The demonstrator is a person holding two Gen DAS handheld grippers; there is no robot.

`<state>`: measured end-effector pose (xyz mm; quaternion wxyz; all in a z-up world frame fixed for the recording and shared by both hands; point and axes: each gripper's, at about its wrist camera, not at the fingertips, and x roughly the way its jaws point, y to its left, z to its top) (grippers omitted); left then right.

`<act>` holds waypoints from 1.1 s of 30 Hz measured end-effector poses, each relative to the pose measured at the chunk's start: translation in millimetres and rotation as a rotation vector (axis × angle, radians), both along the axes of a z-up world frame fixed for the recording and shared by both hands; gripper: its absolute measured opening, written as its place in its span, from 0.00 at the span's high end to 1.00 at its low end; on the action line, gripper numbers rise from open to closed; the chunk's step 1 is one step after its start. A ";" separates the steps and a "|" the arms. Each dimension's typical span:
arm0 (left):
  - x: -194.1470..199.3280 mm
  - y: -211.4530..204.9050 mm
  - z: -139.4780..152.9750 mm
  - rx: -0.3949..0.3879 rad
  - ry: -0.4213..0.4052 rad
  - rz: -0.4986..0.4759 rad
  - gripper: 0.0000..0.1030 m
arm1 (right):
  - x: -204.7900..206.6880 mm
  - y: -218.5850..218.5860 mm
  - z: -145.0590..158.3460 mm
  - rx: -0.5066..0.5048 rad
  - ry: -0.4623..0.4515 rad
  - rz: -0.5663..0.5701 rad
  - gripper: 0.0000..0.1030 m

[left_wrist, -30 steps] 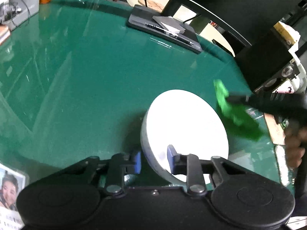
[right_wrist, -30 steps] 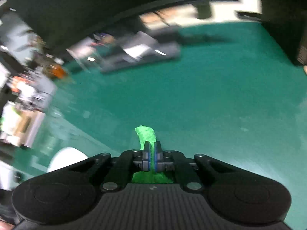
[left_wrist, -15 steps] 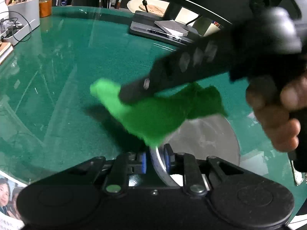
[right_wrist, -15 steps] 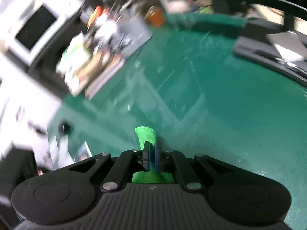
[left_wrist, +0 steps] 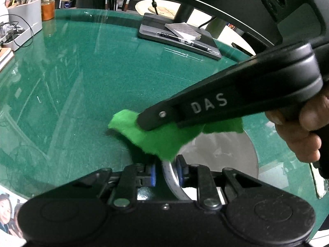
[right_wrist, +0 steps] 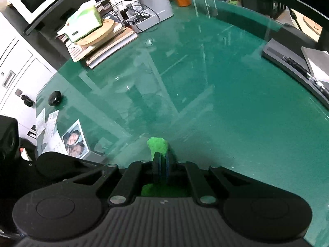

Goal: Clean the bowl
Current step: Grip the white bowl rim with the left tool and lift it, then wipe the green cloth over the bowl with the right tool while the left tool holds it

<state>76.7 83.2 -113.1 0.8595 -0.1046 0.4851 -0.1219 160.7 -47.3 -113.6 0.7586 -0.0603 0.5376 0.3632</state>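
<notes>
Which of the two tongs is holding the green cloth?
The right tongs pinch the green cloth; the left tongs instead clamp the white bowl's rim.

In the left wrist view, the green cloth (left_wrist: 162,138) and the right claw (left_wrist: 144,123) covered the far left part of the bowl (left_wrist: 226,150), and the left claw's (left_wrist: 165,175) body cut off its near rim. The hand (left_wrist: 304,135) ran off the right edge. In the right wrist view, the bowl was hidden entirely beneath the claw's (right_wrist: 161,164) housing, and only the cloth's (right_wrist: 157,146) tip showed beyond the pads.
</notes>
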 end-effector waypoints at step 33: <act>7.1 -9.2 0.1 0.042 -0.007 -0.022 0.75 | -12.7 -16.1 -1.1 -0.071 -0.070 -0.128 0.95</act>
